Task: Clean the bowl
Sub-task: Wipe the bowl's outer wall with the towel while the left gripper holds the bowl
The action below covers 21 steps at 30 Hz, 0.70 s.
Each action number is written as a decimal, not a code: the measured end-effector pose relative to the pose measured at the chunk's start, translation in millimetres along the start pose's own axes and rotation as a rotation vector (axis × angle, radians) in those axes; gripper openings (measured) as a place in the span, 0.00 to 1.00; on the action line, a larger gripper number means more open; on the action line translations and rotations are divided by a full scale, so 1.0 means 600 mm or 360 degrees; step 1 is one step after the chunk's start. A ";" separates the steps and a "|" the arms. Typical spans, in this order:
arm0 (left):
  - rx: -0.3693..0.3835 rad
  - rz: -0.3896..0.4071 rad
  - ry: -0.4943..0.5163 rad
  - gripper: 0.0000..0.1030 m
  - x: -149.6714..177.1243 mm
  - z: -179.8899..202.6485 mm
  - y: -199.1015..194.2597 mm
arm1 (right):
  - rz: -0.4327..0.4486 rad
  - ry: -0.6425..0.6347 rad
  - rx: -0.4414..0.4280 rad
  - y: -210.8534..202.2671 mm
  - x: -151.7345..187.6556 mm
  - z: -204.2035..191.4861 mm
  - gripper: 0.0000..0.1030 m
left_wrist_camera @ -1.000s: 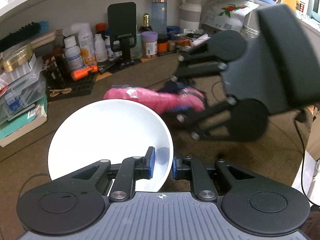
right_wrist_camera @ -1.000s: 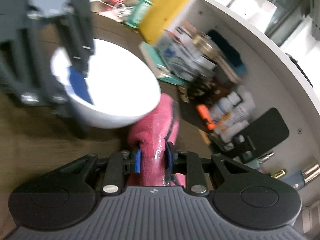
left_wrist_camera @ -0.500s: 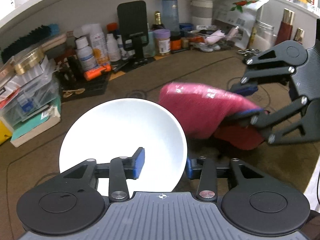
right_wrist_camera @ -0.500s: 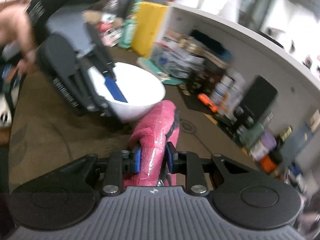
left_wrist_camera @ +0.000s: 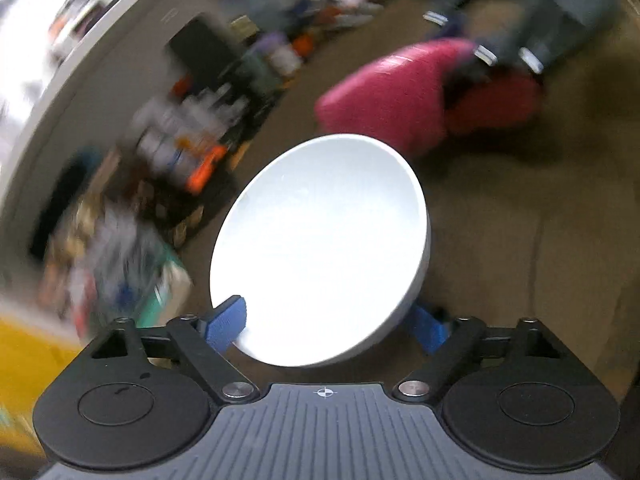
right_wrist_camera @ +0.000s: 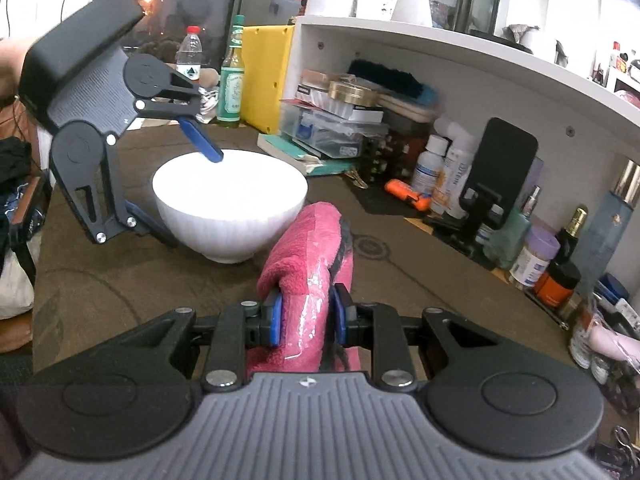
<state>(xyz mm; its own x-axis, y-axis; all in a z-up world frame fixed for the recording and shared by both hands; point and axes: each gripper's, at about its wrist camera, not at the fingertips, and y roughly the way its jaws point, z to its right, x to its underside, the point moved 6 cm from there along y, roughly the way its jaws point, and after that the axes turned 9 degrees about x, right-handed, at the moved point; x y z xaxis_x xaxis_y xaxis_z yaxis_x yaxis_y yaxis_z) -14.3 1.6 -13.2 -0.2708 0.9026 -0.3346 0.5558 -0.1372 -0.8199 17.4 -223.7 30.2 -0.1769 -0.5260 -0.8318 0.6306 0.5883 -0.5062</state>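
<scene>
Left gripper (right_wrist_camera: 172,184): I had its jaws opening, wide apart, one blue pad above the bowl's rim and the other low beside the bowl's outer wall; the pads pressed on nothing, though the bowl's near edge lay between them.
Left gripper, own view (left_wrist_camera: 328,326): I saw the blue pads either side of the bowl's near edge, clear of it; the background was smeared with blur.
Right gripper (right_wrist_camera: 306,314): I kept it clamped nearly closed on the pink cloth, both blue pads pressed into the fabric.
Pink cloth (right_wrist_camera: 310,252): folded, a glossy clear strip along it and a dark edge on one side; it stuck forward out of the right gripper, its far end near the bowl without touching.
Bowl (right_wrist_camera: 230,204): white, upright, resting on the brown table, just ahead and left of the cloth; inside looked bare and bright.
Table (right_wrist_camera: 400,264): brown, with faint line markings.
Shelf (right_wrist_camera: 440,60): white, running behind the table with clutter packed under it.
Under the shelf: I noted a black phone on a stand (right_wrist_camera: 502,168), white bottles (right_wrist_camera: 448,168), an orange item (right_wrist_camera: 408,192), clear boxes (right_wrist_camera: 328,128) and a gold-lidded tin (right_wrist_camera: 352,94).
Far corner: a yellow box (right_wrist_camera: 266,76), a green glass bottle (right_wrist_camera: 234,80) and a water bottle (right_wrist_camera: 192,54).
</scene>
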 end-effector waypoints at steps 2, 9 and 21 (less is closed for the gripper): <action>0.0013 -0.0053 0.0067 0.81 0.001 0.003 0.011 | 0.0010 0.0011 -0.0004 0.004 0.000 -0.003 0.25; 0.0232 -0.0106 -0.0241 0.12 -0.019 -0.017 0.019 | 0.0040 0.0062 0.0009 0.007 0.008 0.013 0.25; 0.0685 0.0710 -0.1266 0.13 -0.006 -0.106 -0.031 | 0.0105 -0.0213 0.0068 0.050 -0.041 0.010 0.26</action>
<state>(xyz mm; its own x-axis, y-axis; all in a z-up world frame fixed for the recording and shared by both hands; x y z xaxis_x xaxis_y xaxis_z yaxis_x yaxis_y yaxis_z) 26.4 27.0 32.9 -0.6408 0.2200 -0.7355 0.4458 -0.6734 -0.5897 45.3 -196.8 36.6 -0.0337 -0.5658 -0.8239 0.6699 0.5990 -0.4387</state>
